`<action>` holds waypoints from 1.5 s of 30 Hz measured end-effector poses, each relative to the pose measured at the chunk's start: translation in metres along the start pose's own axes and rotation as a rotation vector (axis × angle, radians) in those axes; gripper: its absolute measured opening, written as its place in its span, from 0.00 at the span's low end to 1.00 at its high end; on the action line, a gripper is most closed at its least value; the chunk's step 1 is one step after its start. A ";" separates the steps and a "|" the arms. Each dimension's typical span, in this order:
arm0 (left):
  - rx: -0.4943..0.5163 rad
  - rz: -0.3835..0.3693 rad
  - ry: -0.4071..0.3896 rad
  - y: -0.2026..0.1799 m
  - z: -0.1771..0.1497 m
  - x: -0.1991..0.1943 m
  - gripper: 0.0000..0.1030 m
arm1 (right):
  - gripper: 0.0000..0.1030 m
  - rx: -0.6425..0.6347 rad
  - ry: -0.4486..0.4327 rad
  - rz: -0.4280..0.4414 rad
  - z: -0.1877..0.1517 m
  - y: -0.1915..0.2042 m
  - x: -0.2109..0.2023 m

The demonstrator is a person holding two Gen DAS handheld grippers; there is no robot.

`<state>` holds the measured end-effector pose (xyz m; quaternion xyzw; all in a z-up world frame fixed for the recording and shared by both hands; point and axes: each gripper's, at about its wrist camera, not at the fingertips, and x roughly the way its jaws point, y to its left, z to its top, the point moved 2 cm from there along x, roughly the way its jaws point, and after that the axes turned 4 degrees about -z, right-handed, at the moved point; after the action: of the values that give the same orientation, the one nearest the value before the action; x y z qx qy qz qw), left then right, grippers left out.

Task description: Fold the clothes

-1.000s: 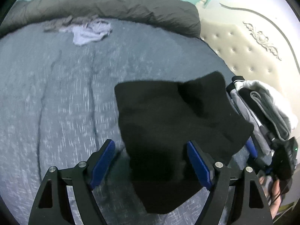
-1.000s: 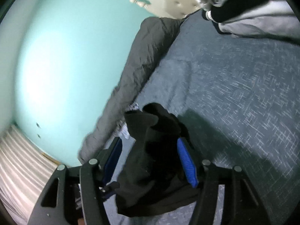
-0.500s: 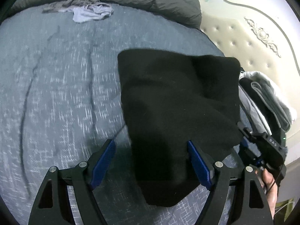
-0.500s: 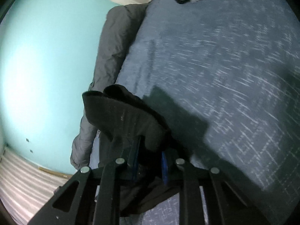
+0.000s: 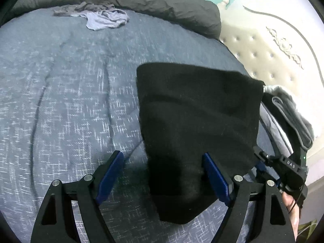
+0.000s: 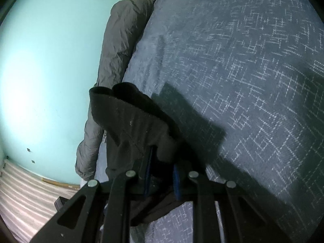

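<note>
black garment (image 6: 131,129) pinched in right claw (image 6: 162,170), above bedspread (image 6: 253,81).

A black, fuzzy fleece-like garment (image 5: 198,125) lies partly spread on the blue-grey woven bedcover, folded over itself into a rough rectangle with a rounded lower corner. Its right edge is bunched and lifted, the thick layered hem (image 6: 129,121) standing up in soft folds. A small crumpled pale grey-lilac garment (image 5: 101,17) lies in a loose heap well apart, near the far edge of the bed.
</note>
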<state>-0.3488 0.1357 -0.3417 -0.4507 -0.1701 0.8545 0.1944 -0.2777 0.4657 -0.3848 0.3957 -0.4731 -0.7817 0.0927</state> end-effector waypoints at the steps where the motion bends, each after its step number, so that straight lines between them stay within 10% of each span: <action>1: 0.004 0.009 -0.010 0.001 0.002 -0.002 0.82 | 0.16 -0.002 0.005 -0.001 0.000 0.001 -0.001; 7: -0.029 0.025 -0.022 0.018 0.007 -0.007 0.81 | 0.16 -0.017 0.006 0.040 -0.001 0.005 -0.006; 14: -0.031 0.018 -0.024 0.019 0.002 -0.023 0.81 | 0.53 -0.023 -0.062 0.048 0.006 0.010 -0.016; 18: -0.017 0.011 -0.020 0.015 0.003 -0.024 0.81 | 0.50 -0.084 -0.080 0.023 0.003 0.019 -0.013; 20: -0.007 0.006 -0.014 0.012 0.002 -0.023 0.81 | 0.26 -0.077 -0.082 0.022 0.001 0.015 -0.014; 24: 0.007 -0.019 0.001 0.005 -0.002 -0.019 0.81 | 0.13 -0.001 -0.043 0.033 -0.001 -0.002 0.001; 45: 0.022 -0.042 0.028 0.003 -0.022 -0.009 0.72 | 0.24 -0.044 -0.017 -0.020 -0.002 0.011 -0.025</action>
<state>-0.3267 0.1311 -0.3486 -0.4566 -0.1674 0.8457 0.2196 -0.2620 0.4710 -0.3631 0.3915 -0.4527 -0.7960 0.0896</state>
